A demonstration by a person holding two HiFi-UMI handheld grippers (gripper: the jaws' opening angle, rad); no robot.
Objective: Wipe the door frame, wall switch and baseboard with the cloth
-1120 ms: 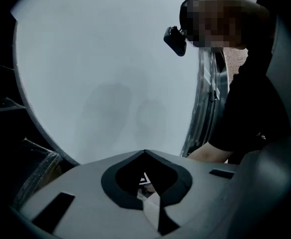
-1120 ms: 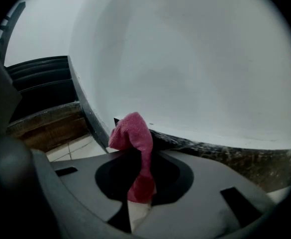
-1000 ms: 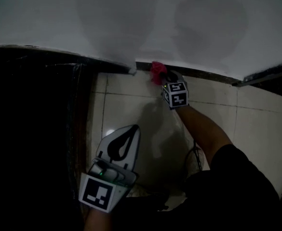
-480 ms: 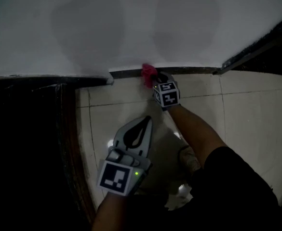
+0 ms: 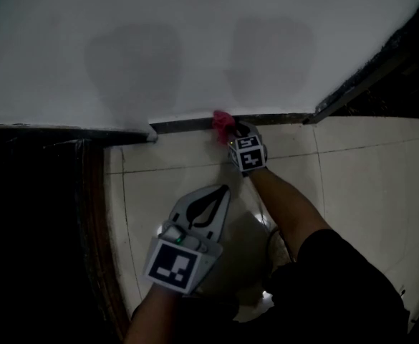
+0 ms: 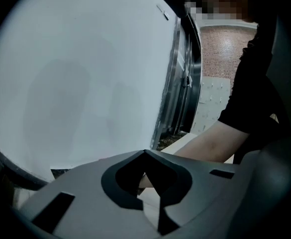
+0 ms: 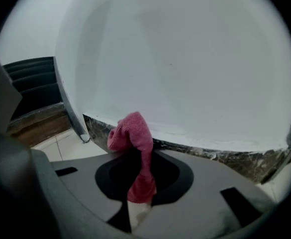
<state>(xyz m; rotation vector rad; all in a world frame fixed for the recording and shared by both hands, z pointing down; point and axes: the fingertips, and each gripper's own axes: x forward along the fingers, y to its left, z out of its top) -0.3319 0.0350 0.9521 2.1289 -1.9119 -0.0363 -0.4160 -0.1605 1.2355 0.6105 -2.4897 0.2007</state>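
Open tiled floor (image 5: pixel 367 178) beside the baseboard (image 5: pixel 281 118); wall (image 5: pixel 195 49) ahead, door frame (image 5: pixel 352 84) rightward.

Pink-red cloth (image 7: pixel 135 133); plain white wall (image 5: pixel 195 34); dark baseboard (image 7: pixel 225 159), pale-flecked; cream floor tiles (image 5: pixel 352 185), dark grout lines; grey left gripper (image 5: pixel 225 188) and right gripper (image 5: pixel 235 129), black-and-white square-marked.

From the head, looking steeply down on the tiled floor (image 5: pixel 159 185), the foot of the white wall (image 5: pixel 195 49) and the baseboard (image 5: pixel 188 126), with the left hand-held gripper (image 5: pixel 221 190) and right hand-held gripper (image 5: pixel 236 129) in frame. From the left one, low, well back, angled up along that wall toward the door frame (image 6: pixel 182 83). From the right one, close up against the same baseboard, cloth (image 7: pixel 135 133) in the foreground, shared with the head view.
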